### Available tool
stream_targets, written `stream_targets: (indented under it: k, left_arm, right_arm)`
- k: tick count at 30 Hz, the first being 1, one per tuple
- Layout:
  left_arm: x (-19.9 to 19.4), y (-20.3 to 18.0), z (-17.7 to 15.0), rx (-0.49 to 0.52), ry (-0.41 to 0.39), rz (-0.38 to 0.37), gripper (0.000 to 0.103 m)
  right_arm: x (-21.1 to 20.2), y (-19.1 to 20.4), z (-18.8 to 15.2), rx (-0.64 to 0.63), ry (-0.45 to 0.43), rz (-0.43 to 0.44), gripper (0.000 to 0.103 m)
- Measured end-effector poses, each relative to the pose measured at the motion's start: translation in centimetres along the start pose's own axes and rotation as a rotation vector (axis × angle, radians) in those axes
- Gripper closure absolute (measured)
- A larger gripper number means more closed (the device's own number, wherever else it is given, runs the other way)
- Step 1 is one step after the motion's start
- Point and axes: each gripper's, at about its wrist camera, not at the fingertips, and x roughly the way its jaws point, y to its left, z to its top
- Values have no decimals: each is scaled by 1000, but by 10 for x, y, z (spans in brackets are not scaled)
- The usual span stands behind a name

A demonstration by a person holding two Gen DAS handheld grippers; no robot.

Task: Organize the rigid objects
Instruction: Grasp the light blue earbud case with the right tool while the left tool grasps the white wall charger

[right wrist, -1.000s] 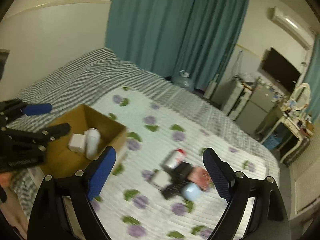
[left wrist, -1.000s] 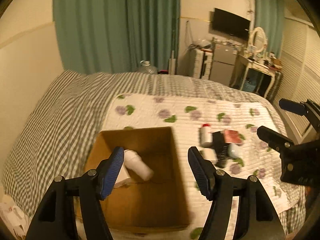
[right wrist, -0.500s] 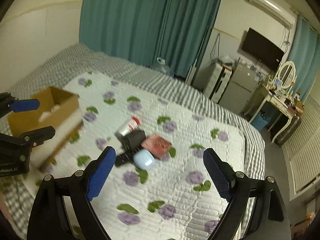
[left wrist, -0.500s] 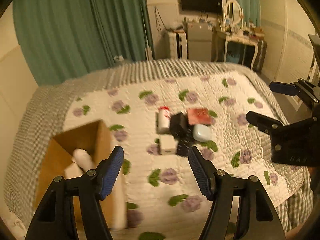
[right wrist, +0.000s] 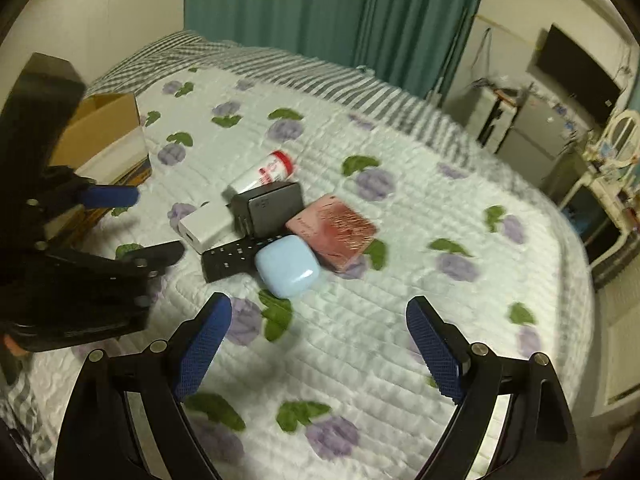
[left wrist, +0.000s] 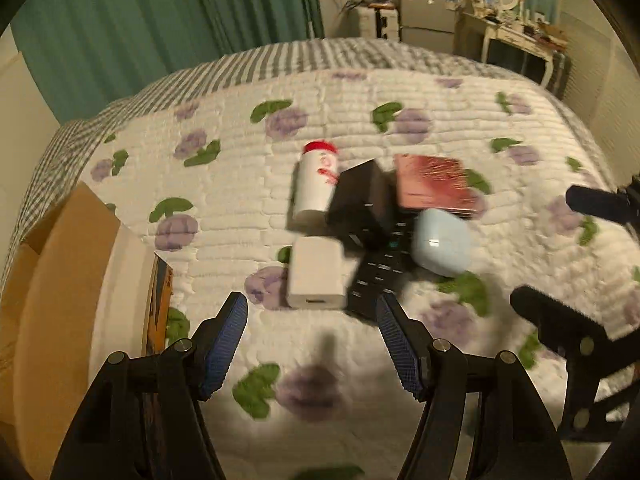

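Observation:
A cluster of objects lies on the floral quilt: a white bottle with a red cap (left wrist: 318, 184) (right wrist: 262, 172), a black charger block (left wrist: 362, 200) (right wrist: 270, 208), a white adapter (left wrist: 316, 276) (right wrist: 206, 226), a black remote (left wrist: 380, 276) (right wrist: 232, 258), a pale blue case (left wrist: 440, 242) (right wrist: 286, 266) and a pink box (left wrist: 434, 186) (right wrist: 334, 232). My left gripper (left wrist: 312, 342) is open and empty, just short of the white adapter. My right gripper (right wrist: 318, 350) is open and empty, short of the blue case. A cardboard box (left wrist: 60, 280) (right wrist: 106, 132) stands at the left.
The bed's grey checked cover (left wrist: 280, 60) runs along the far side before green curtains (right wrist: 320, 12). A dresser, cabinets and a TV (right wrist: 576, 68) stand beyond the bed's right edge.
Both grippers have swung away from the cardboard box and moved in close to the object cluster. Both stay open and empty.

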Motion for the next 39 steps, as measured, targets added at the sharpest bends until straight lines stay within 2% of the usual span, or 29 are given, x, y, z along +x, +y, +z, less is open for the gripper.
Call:
stream_targets:
  k: [4,6,8,14,15,17,22,23,25,32,39]
  left_arm:
    - [24,11,1,-7,17,5,33]
    - [33,16,1,-16,36,-30,33]
    - [39,18,2,-25,50,-57,33]
    - [53,13,7,-7,68,-48,33]
    - [54,13,9,-7,67,-52,33]
    - [57,12,13,-7,68,-62,33]
    - [60,9,17,0,59,-94,36]
    - [59,10,17,-2,59,-106,42]
    - [60,9,16,5,75,-142,62]
    - [44,8,8,32,74,-115,62]
    - [-5,16,7,18,9,-117,62]
  right_arm:
    - [38,1,4,13,17,38,19]
    - [56,-2,6,56,27,64,26]
    - [71,-3,6,81,35,87,29]
    - [93,-4,6,128,36,114,31]
    - [93,-5,7,133,35,118,36]
    - [92,-7,9,143,36,128,46]
    - [88,-10,7,140,50,113,46]
    - [86,-12,5,138,48,110,46]
    - [82,-13,3,132,54,99,46]
    - [58,-17,3,112,62,49,46]
    - [8,-11,10,96,41,3,46]
